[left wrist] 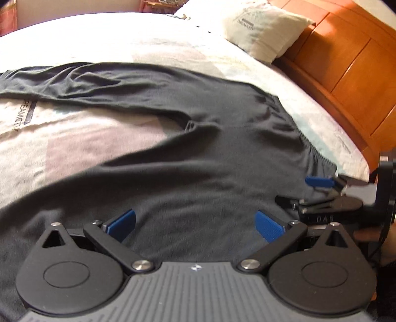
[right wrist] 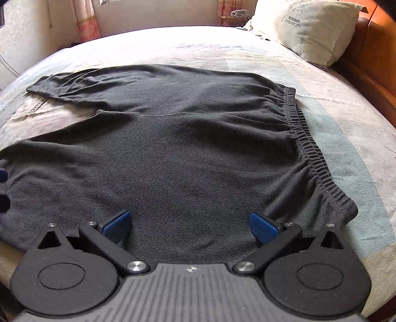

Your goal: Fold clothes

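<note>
Lying flat: dark grey trousers (right wrist: 188, 153) spread across the bed (right wrist: 346, 128), legs stretched away to the left, one leg further off and one nearer.
Waistband: the gathered elastic waistband (right wrist: 311, 153) runs down the right side of the garment in the right wrist view, ending at a corner close to the near edge of the bed.
Left gripper (left wrist: 195, 224): jaws spread wide, blue pads (left wrist: 122, 221) well apart, nothing between them; it sits over the grey cloth near the garment's near edge, but whether the pads touch the cloth cannot be told.
Right gripper (right wrist: 189, 224): jaws likewise wide, blue fingertips (right wrist: 262, 226) far apart and holding nothing; grey fabric fills the gap below, contact unclear.
Right gripper seen from the left: it appears at the right edge of the left wrist view (left wrist: 329, 195), beside the waistband end of the trousers, one blue finger showing clearly and the frame blurred there.
Bed cover: pale, patchy in pink, white and light blue, with printed lettering partly under the far leg.
Pillow (right wrist: 314, 27): pale, printed with the same lettering, propped at the far right against a wooden headboard (left wrist: 351, 64).
Curtain (right wrist: 85, 17): pinkish, hanging at the far wall.
</note>
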Action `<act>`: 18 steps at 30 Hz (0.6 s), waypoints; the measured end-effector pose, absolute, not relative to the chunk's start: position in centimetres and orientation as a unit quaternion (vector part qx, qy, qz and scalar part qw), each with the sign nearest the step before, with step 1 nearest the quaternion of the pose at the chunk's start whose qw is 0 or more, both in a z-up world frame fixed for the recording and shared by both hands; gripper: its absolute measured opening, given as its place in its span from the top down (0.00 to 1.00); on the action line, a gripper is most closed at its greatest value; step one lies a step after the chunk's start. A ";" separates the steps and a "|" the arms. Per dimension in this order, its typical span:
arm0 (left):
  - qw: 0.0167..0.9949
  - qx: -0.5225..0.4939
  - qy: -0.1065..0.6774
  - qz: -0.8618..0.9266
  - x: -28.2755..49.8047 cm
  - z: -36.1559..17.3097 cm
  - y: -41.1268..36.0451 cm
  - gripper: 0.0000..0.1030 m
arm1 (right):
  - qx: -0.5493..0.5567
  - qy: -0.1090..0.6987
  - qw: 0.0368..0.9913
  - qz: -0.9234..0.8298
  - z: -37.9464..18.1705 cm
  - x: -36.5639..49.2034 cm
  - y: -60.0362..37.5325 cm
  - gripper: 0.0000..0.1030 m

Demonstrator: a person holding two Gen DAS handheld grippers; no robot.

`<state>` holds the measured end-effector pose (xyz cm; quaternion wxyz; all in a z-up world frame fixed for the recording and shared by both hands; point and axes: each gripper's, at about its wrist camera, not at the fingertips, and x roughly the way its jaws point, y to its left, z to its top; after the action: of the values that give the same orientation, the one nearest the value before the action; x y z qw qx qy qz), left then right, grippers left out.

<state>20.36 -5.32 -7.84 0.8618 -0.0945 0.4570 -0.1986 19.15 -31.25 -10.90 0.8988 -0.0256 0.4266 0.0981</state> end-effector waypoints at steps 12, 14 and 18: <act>0.858 -0.177 0.448 -0.178 26.5 -7.8 -2.9 0.01 | -0.022 0.420 0.902 0.100 -11.0 19.0 -31.4 0.00; 0.837 -0.202 0.451 -0.234 26.4 -7.5 -3.7 0.01 | -0.022 0.419 0.902 0.100 -11.1 19.0 -31.4 0.00; 0.806 -0.208 0.489 -0.260 28.1 -9.8 -6.4 0.01 | -0.020 0.417 0.903 0.102 -11.1 19.1 -31.4 0.00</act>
<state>28.11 -6.42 -9.79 0.8065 -0.2078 0.4890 -0.2595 19.07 -31.39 -11.12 0.9029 -0.0204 0.4173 0.1016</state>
